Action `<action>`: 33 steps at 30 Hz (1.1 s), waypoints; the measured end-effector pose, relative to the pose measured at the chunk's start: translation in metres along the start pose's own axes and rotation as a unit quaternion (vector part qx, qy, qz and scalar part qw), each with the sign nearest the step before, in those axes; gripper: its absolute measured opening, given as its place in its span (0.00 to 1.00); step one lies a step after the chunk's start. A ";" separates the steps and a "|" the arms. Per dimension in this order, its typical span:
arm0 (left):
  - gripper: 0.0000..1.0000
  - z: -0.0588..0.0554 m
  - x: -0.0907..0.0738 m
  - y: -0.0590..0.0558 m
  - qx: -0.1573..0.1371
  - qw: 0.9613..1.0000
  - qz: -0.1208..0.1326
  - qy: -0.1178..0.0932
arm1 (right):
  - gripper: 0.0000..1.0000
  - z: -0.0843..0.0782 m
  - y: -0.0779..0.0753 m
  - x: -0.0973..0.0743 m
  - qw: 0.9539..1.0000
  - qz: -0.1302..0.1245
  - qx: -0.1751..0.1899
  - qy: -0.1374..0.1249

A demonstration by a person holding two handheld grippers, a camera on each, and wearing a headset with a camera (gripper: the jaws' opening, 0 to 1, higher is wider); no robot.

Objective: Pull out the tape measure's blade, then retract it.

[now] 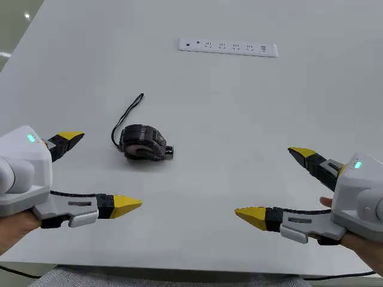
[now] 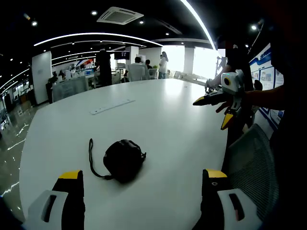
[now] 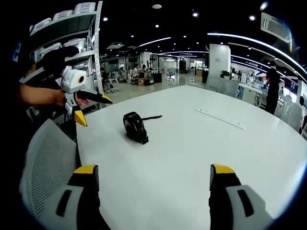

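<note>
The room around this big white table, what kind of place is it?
Probably a big open-plan office or showroom. The long white table has a power strip on it, storage shelves stand at one side, and office chairs sit in the background under rows of ceiling lights.

The left gripper [image 1: 106, 170] and right gripper [image 1: 269, 181] have white housings, black jaws, yellow tips and green lights.

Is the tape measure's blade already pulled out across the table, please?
No, the tape measure lies on the table with its blade retracted in the case.
</note>
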State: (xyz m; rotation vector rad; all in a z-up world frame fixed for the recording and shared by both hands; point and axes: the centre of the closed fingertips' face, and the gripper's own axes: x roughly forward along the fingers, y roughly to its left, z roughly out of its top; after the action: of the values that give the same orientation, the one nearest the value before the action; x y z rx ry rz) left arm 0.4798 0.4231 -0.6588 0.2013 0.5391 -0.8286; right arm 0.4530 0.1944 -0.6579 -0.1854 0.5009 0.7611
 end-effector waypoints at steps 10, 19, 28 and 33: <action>1.00 0.001 0.000 0.001 0.004 1.000 0.000 0.002 | 0.98 0.001 -0.002 0.000 1.000 -0.001 -0.002 0.000; 1.00 0.002 -0.001 0.002 0.010 1.000 -0.001 0.004 | 0.98 0.002 -0.002 0.000 1.000 0.003 -0.010 0.002; 1.00 0.004 -0.001 0.004 0.016 1.000 -0.002 0.006 | 0.97 0.004 -0.004 0.002 1.000 0.006 -0.019 0.005; 1.00 0.004 0.002 0.006 0.022 1.000 -0.005 0.011 | 0.97 0.005 -0.007 0.004 1.000 0.009 -0.025 0.008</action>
State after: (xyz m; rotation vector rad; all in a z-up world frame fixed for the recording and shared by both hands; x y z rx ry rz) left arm 0.4869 0.4243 -0.6564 0.2487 0.5425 -0.8492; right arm 0.4625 0.1932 -0.6556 -0.2333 0.4988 0.7907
